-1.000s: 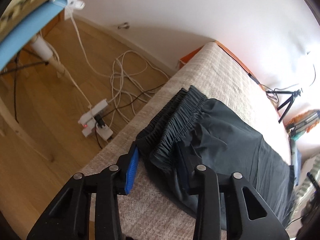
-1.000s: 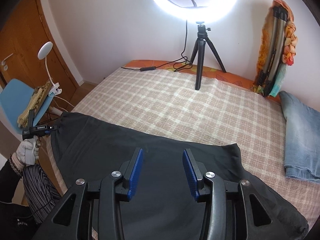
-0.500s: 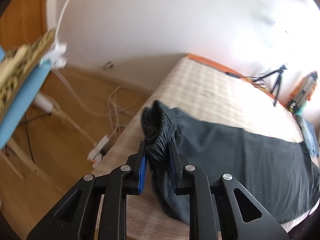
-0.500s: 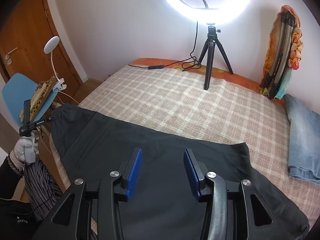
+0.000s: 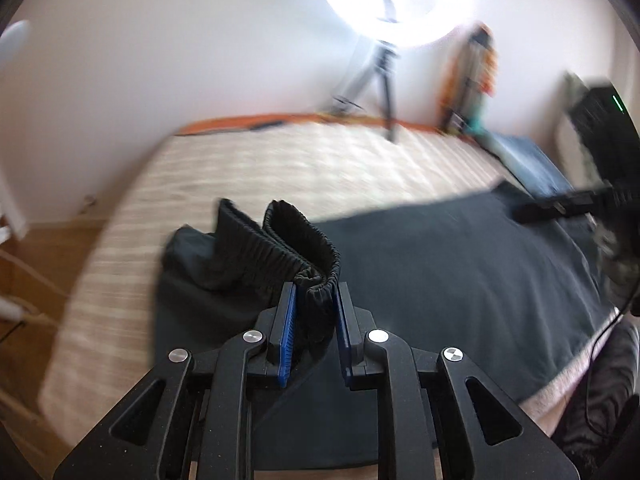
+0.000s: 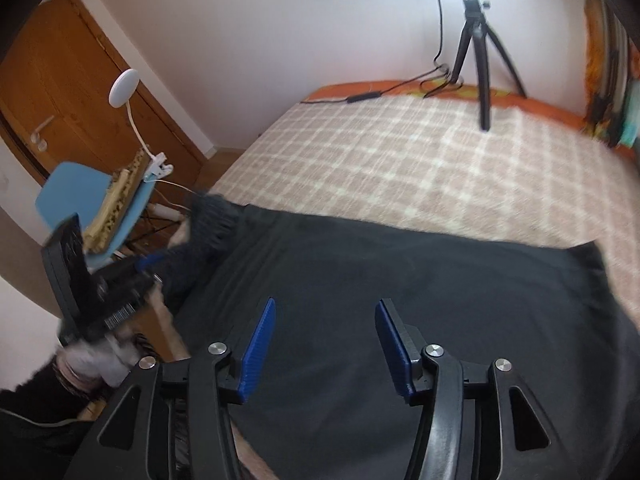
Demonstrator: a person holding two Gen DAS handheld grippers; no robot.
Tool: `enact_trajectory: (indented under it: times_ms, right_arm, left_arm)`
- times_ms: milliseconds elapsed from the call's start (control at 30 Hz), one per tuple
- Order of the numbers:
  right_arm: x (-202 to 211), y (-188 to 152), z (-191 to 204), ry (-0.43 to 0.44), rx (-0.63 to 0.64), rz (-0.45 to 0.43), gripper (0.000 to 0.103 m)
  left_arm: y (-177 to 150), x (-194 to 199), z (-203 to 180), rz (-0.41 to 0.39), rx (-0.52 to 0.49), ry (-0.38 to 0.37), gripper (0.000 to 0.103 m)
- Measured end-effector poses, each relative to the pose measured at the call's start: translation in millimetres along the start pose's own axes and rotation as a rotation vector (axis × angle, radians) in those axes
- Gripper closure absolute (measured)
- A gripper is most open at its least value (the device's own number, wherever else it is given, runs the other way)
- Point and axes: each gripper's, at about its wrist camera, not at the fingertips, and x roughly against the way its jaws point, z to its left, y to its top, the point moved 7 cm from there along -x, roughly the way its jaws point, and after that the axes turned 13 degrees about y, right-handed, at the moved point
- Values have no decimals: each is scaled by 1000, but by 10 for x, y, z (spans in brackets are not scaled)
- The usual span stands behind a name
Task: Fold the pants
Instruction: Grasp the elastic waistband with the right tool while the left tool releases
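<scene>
— Where are we? Our left gripper [image 5: 314,334] is clamped on the gathered elastic waistband [image 5: 296,248] of the black soft-fabric pants [image 6: 400,300], spread across the checked beige bedspread [image 6: 420,160].

— Our right gripper [image 6: 324,344] hangs above them, jaws apart. The cloth looks limp and light; we judge the thicker waistband the surest hold.

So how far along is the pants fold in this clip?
Early. Done: the black pants lie spread on the checked bedspread. In hand: the left hand-held gripper is shut on the elastic waistband, lifting it. The right hand-held gripper hovers open over the fabric. Left: every fold.
</scene>
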Motion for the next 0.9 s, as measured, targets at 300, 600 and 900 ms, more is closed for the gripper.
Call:
enact_trajectory:
  times_ms: [300, 600, 900]
  right_arm:
    - [-842, -124, -138, 228, -317, 44, 37]
    - [-1208, -52, -64, 298, -405, 78, 36]
    - [-1381, -15, 71, 130, -290, 157, 75]
  left_arm:
    - [-143, -72, -586, 33, -13, -136, 86]
    - [-365, 109, -698, 118, -44, -297, 70]
    - [-262, 420, 159, 69, 104, -195, 69]
